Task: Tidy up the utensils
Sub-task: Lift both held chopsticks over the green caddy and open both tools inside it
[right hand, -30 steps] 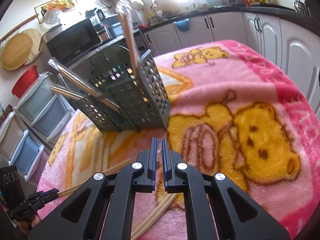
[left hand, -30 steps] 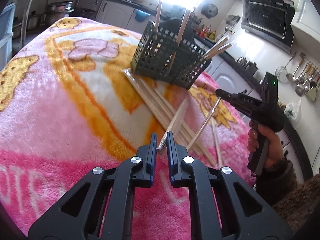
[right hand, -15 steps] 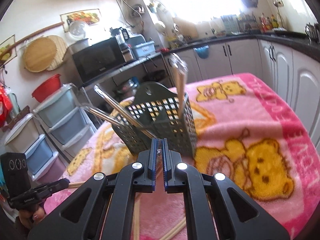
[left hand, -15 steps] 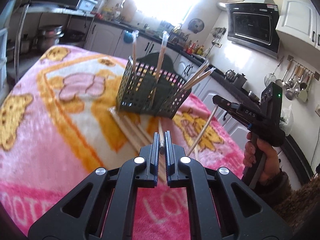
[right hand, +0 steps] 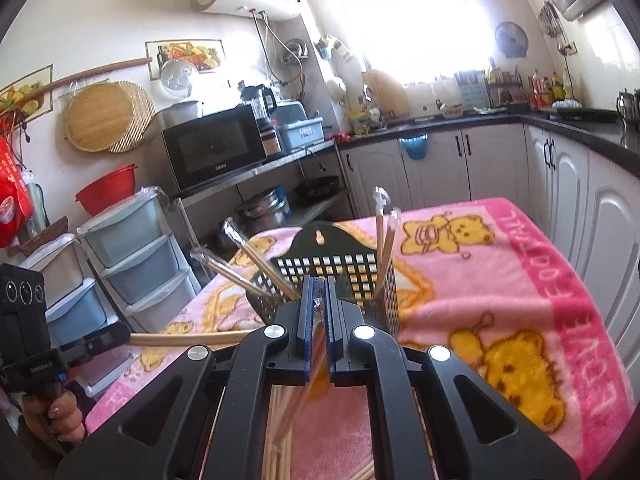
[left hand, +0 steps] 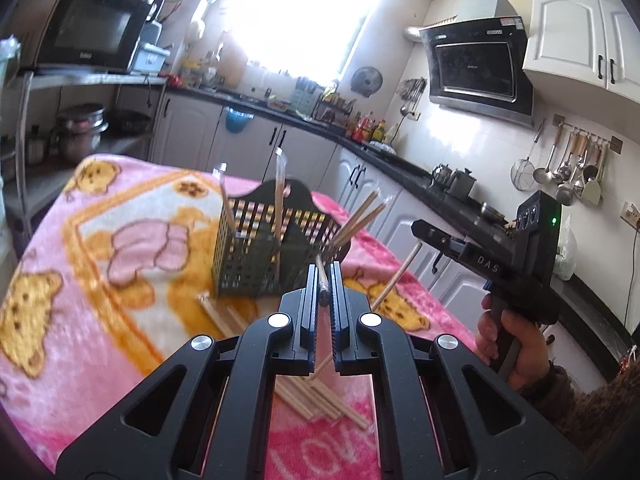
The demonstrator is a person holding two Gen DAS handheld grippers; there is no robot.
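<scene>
A dark mesh utensil basket (left hand: 264,252) stands on the pink blanket and holds several wrapped chopsticks; it also shows in the right wrist view (right hand: 340,276). My left gripper (left hand: 323,292) is shut on a wrapped chopstick (left hand: 322,280), raised above the table. My right gripper (right hand: 318,304) is shut on another wrapped chopstick (right hand: 316,360), which hangs down; in the left wrist view this gripper (left hand: 420,226) holds that chopstick (left hand: 394,278) at the right. More chopsticks (left hand: 312,396) lie loose on the blanket.
The table is covered by a pink bear-print blanket (right hand: 500,280). Kitchen cabinets (right hand: 460,168), a microwave (right hand: 212,152) and plastic drawers (right hand: 132,248) surround it. Ladles (left hand: 568,176) hang on the right wall.
Both grippers have lifted upward with their chopsticks; the basket and blanket now sit lower and farther in both views.
</scene>
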